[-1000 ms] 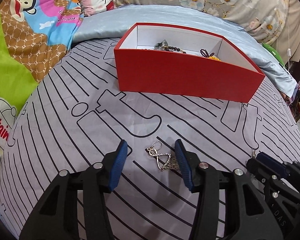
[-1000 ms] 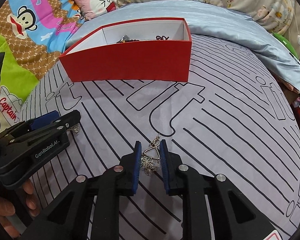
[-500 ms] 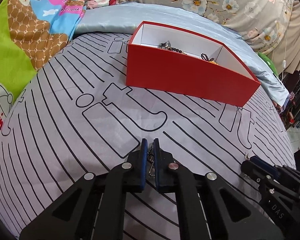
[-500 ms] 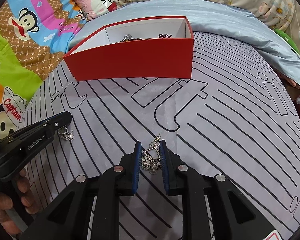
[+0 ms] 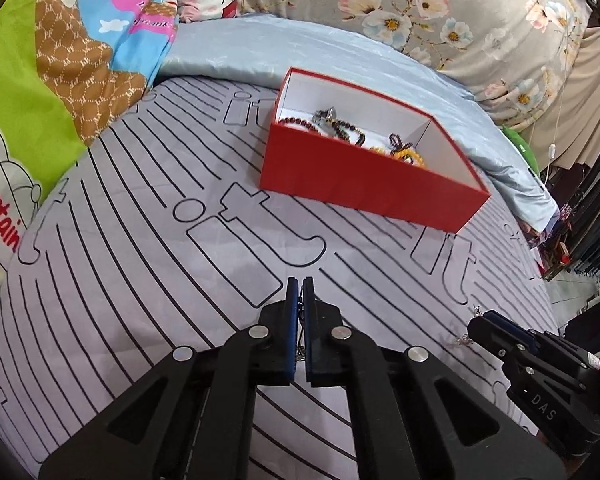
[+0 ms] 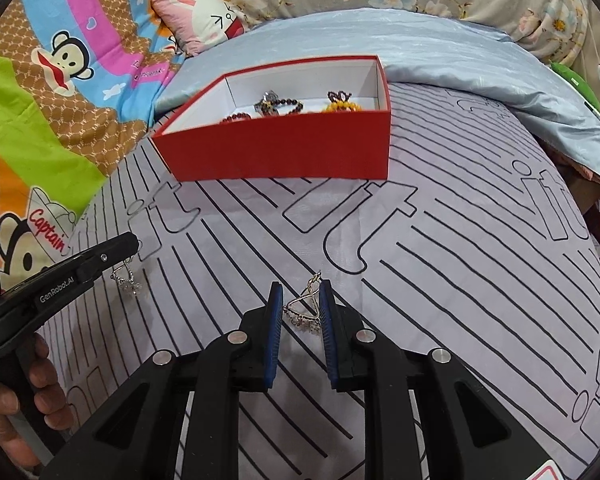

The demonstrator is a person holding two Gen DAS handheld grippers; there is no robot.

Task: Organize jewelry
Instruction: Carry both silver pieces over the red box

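A red box (image 5: 364, 188) with a white inside holds bead bracelets (image 5: 340, 126) and stands at the far side of the striped bedspread; it also shows in the right wrist view (image 6: 284, 148). My left gripper (image 5: 299, 294) is shut on a silver earring (image 5: 300, 312), which hangs below its tip in the right wrist view (image 6: 126, 280). My right gripper (image 6: 300, 300) has its jaws around a second silver earring (image 6: 304, 312), lifted off the cloth; its tip shows in the left wrist view (image 5: 480, 326).
The grey bedspread (image 6: 440, 280) with black stripes covers the bed. A light blue quilt (image 6: 420, 48) lies behind the box. Cartoon blankets (image 6: 60, 80) and a pink pillow (image 6: 204, 20) lie at the left. The bed edge drops off at the right (image 5: 548, 264).
My left gripper closed on its earring and lifted it off the bedspread. My right gripper rose with its earring and its jaws stand a little wider. Both views moved higher above the bed.
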